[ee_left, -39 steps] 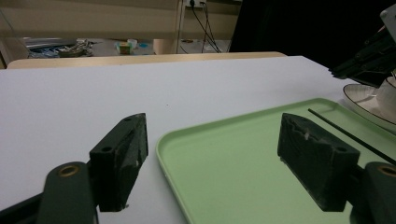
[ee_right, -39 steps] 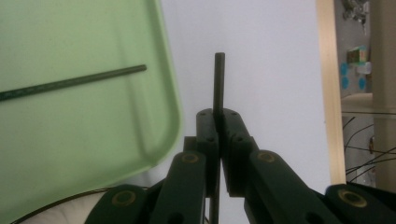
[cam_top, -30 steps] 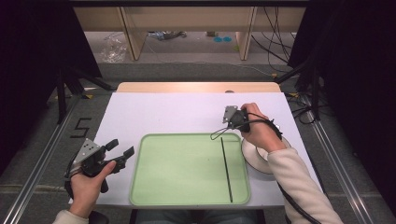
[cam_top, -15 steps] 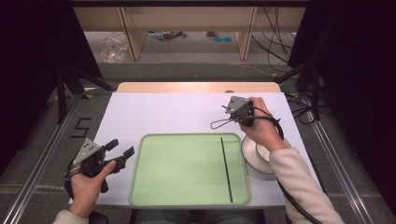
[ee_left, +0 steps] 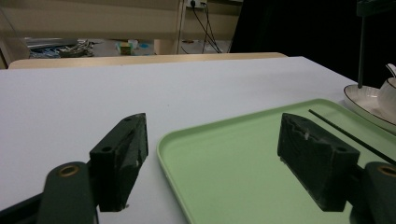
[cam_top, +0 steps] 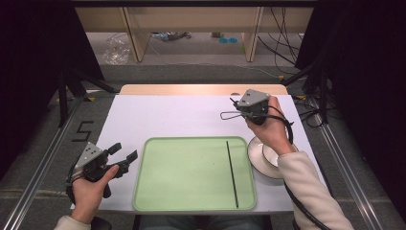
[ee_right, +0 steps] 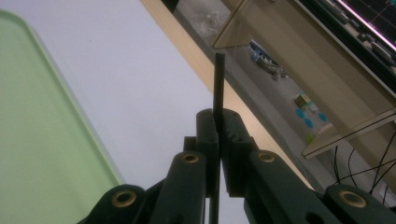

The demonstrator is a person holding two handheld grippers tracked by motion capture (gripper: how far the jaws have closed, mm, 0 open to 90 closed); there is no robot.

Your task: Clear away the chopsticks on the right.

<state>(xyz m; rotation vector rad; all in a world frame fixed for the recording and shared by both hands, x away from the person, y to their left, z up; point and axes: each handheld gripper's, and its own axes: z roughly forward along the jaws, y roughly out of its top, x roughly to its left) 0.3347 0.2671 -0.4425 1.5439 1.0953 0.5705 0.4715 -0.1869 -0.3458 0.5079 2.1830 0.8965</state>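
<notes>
High view: on the white table lies a green tray, with a plate just beside its right edge. The left gripper rests open near the tray's left side, holding nothing. The right gripper is raised behind the plate, its jaws clamped on a thin black stick. A second stick already lies in the tray. I judge this the carrying step; next, bring the held stick down beside the other one and release it.
</notes>
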